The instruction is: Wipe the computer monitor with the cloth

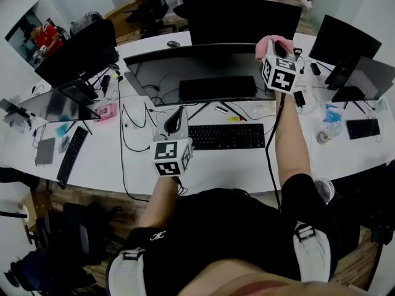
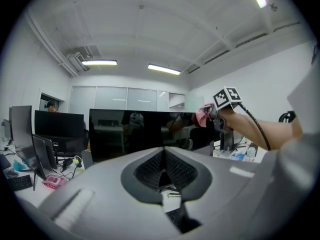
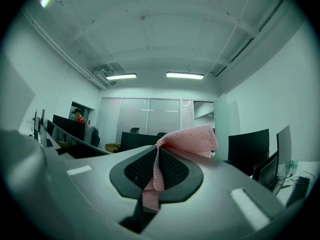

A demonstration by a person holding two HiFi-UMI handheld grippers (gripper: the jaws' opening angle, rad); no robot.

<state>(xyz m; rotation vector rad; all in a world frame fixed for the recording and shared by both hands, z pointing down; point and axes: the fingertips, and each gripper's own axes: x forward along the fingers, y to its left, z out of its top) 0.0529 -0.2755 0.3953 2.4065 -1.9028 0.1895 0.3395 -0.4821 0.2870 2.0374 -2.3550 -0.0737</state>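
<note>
A wide black monitor [image 1: 203, 60] stands across the middle of the white desk [image 1: 247, 162]; its dark screen [image 2: 130, 134] also fills the centre of the left gripper view. My right gripper [image 1: 279, 47] is raised at the monitor's top right corner, shut on a pink waffle-weave cloth [image 1: 270, 42]. In the right gripper view the cloth [image 3: 187, 139] is pinched between the pads and flops to the right. My left gripper [image 1: 177, 121] hangs low over the desk before the monitor's stand, shut with nothing in it. From the left gripper view the cloth [image 2: 202, 117] shows beside the screen's right edge.
A black keyboard [image 1: 225, 136] lies under the monitor, with cables around it. More monitors stand at the left [image 1: 77, 51] and right [image 1: 342, 39]. A second keyboard [image 1: 71, 156], a pink gadget [image 1: 105, 111] and a water bottle [image 1: 327, 131] also sit on the desk.
</note>
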